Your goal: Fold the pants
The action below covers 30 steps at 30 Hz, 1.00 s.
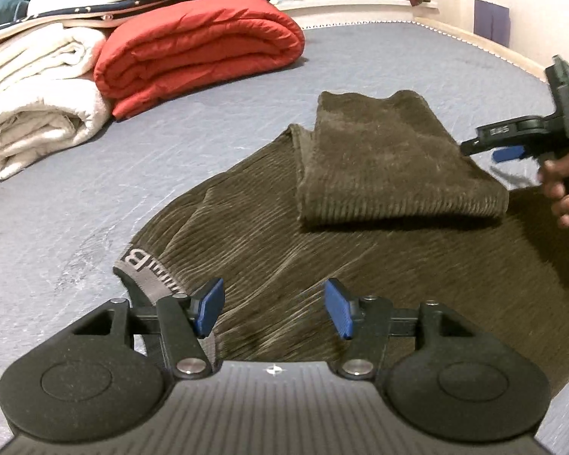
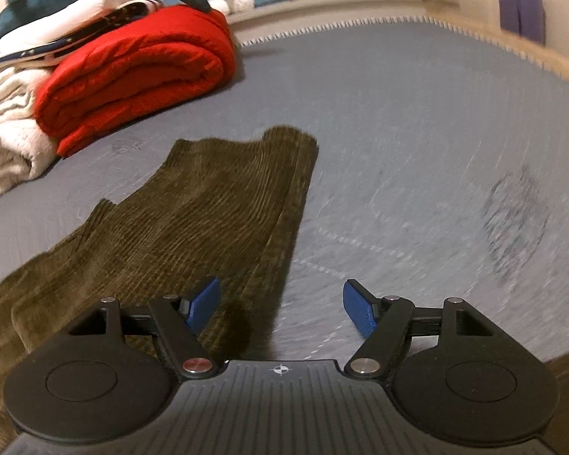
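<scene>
Below the left gripper [image 1: 274, 309], jaws apart and empty like the right gripper [image 2: 280, 309], soft corduroy pants [image 1: 284, 235] look floppy; pinch the waistband [image 1: 140, 267] edge.

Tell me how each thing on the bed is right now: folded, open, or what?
pants: partly folded, leg end doubled back on top, lying on the bed.
left gripper: open, holding nothing, over the waistband.
right gripper: open, holding nothing, over the pants' edge.
red blanket: folded up.
white blanket: folded, beside the red one.
</scene>
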Motion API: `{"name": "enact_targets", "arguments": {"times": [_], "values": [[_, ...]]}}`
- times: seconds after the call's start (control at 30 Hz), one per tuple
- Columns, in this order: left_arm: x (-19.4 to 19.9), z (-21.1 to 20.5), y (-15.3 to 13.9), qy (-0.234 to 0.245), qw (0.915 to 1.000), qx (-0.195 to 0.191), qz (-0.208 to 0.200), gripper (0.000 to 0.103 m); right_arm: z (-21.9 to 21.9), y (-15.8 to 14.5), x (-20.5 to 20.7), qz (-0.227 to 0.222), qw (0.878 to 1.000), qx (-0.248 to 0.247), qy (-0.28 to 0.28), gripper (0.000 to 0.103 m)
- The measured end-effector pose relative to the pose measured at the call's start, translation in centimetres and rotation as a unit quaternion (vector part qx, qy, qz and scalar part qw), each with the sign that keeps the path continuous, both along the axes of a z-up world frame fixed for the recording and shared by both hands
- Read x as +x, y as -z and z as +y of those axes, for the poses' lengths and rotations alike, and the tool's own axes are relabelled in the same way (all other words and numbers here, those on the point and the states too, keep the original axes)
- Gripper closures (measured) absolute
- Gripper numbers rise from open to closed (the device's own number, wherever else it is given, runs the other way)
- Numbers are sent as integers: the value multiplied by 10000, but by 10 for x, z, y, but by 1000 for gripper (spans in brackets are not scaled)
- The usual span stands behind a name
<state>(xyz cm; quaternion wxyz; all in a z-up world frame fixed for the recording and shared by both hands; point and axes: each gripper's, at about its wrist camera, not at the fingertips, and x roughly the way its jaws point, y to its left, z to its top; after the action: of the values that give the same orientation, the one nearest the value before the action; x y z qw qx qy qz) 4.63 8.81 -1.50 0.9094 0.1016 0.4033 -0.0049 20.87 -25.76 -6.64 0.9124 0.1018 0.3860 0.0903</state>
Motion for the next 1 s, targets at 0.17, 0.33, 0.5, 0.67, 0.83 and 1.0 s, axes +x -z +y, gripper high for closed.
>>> {"name": "enact_targets", "arguments": {"times": [0.17,0.33,0.5,0.67,0.83,1.0], "values": [[8,-16,-12,-15,9997,-236,-96,35,7,12,12,257,9988,359,198,30],[16,-29,-26,-39,9987,-470,-201,34,18,12,14,190,9992,314,139,56],[22,-39,-32,-81,9977,-642,-200,34,28,1,6,-124,9996,61,-238,102],[21,-44,-37,-141,9973,-689,-226,34,27,-22,-8,-565,9962,205,-624,103],[16,-42,-40,-262,9970,-695,-233,34,22,-25,-13,-272,9971,267,-660,80],[12,-44,-43,-251,9971,-687,-216,34,16,-3,-12,59,9995,59,-304,15]]}}
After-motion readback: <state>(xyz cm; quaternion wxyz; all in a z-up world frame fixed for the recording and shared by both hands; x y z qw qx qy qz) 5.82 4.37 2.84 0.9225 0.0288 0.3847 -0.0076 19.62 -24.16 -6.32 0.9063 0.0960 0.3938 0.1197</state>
